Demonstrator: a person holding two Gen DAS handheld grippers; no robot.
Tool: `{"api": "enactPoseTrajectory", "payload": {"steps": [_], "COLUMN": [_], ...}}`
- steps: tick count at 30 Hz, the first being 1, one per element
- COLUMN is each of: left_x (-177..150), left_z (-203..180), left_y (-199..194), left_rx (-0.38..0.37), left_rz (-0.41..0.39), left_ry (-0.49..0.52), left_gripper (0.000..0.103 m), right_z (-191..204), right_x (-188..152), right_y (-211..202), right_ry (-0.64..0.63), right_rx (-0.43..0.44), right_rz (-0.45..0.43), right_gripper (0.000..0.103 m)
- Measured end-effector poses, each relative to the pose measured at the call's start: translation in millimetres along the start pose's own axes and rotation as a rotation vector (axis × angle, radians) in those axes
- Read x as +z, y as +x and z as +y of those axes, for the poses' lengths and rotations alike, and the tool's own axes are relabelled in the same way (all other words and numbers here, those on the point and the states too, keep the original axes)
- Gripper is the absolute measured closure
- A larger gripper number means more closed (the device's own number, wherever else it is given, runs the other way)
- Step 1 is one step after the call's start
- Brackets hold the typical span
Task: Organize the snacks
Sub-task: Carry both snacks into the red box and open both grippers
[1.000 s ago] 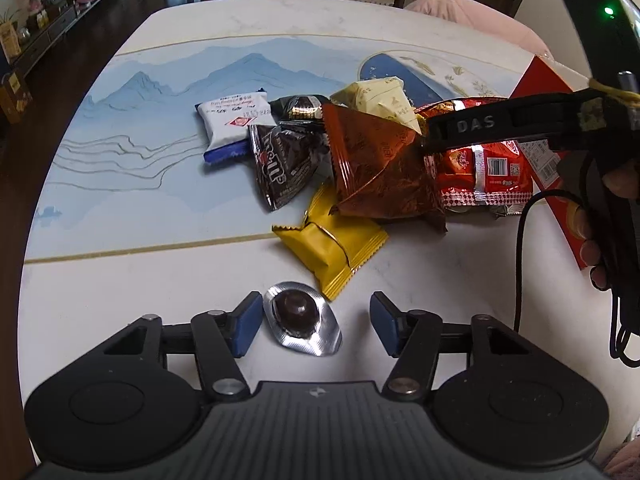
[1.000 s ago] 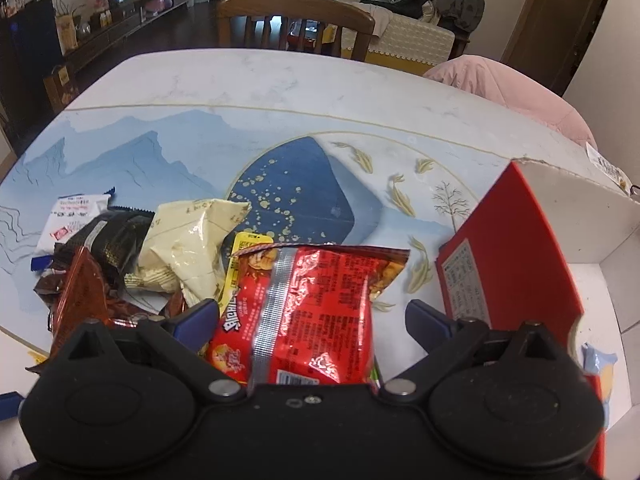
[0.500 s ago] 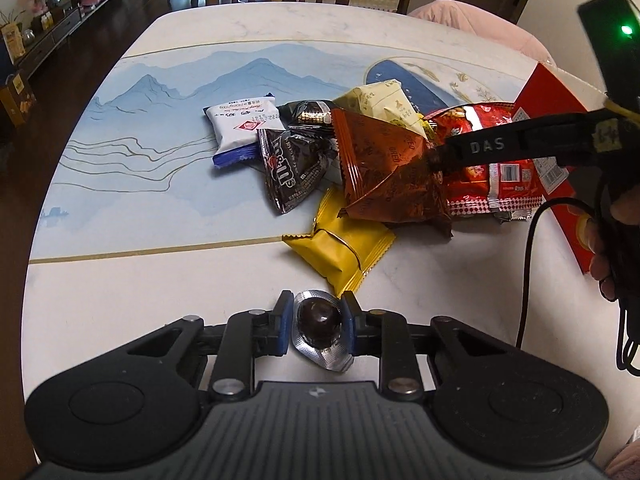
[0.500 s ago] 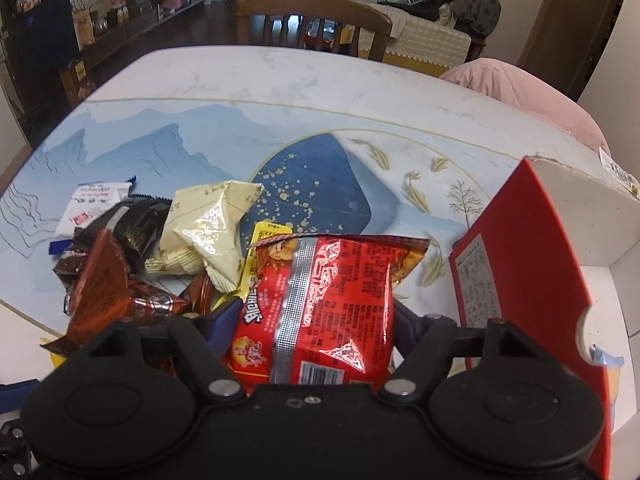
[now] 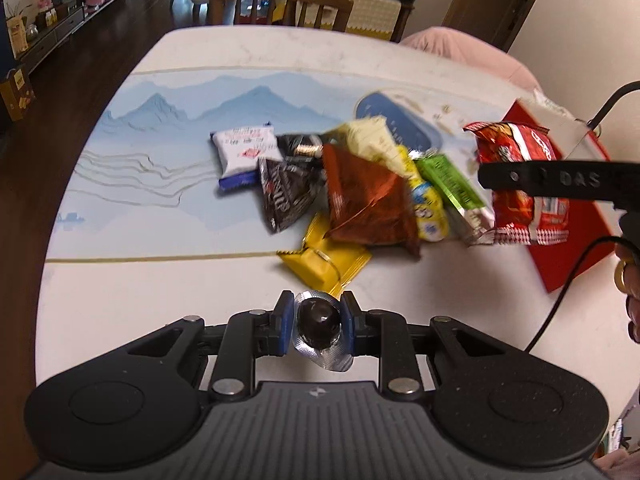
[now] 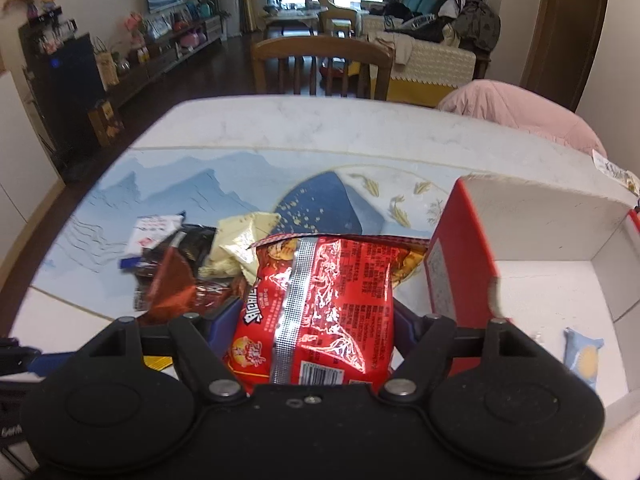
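While my left tool pinches the chocolate ball between its blue pads, the crinkled silver foil cup around that glossy dark sphere sticks out below and to the right of the grip. That tool's two black linkage arms are drawn in close, and it tilts down toward the near edge of the desk, a smooth white slab printed with pale blue mountains and a thin gold line.

My right tool is clamped on the red snack bag, a puffy pillow of shiny film with a silver seam running down its back and a barcode at the near end. Its pads press the bag's two sides, though the right pad is mostly hidden behind the film. From the left view, this bag hangs clear of the desk, with the black bar of the right tool crossing in front of it, and a few of my fingers show at the far right edge beside a black cable.

Just right of the bag stands the red box, stiff card, red outside and plain white inside, open on top. A small blue packet lies flat on its floor.

Left of the bag, the other snacks sit in a loose heap: a yellow pleated wrapper, a copper-brown foil pouch, a cream pouch, a green packet, a dark triangular pouch and a white and blue biscuit pack. They overlap; motion blur smears their print.
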State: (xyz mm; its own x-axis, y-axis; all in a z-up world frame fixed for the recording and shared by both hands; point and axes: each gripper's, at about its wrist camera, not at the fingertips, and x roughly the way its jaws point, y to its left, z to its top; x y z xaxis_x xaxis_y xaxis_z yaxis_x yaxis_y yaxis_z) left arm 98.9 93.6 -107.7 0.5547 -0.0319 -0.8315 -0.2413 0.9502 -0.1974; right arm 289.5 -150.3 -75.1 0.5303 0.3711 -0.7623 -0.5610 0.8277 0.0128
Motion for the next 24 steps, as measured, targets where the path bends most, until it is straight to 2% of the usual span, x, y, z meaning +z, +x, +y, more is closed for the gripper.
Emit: {"api": "enactPoseTrajectory", "payload": {"steps": [12,24], "left_x": [19,54], "left_z": [-46,-146], "left_y": [-46,-51], "left_rx": [-0.061,-0.170], "left_rz": [-0.091,-0.142], "left_ry": [0.107,0.258], "left_gripper": [0.079,0.079], "right_z": [-42,-125], "right_x": [-5,-9], "right_y": [-74,-100], "right_ry": [0.051,0.087], "right_rx": [0.002,-0.096], "right_rz": [-0.080,-0.111], "right_gripper": [0.029,0.028]}}
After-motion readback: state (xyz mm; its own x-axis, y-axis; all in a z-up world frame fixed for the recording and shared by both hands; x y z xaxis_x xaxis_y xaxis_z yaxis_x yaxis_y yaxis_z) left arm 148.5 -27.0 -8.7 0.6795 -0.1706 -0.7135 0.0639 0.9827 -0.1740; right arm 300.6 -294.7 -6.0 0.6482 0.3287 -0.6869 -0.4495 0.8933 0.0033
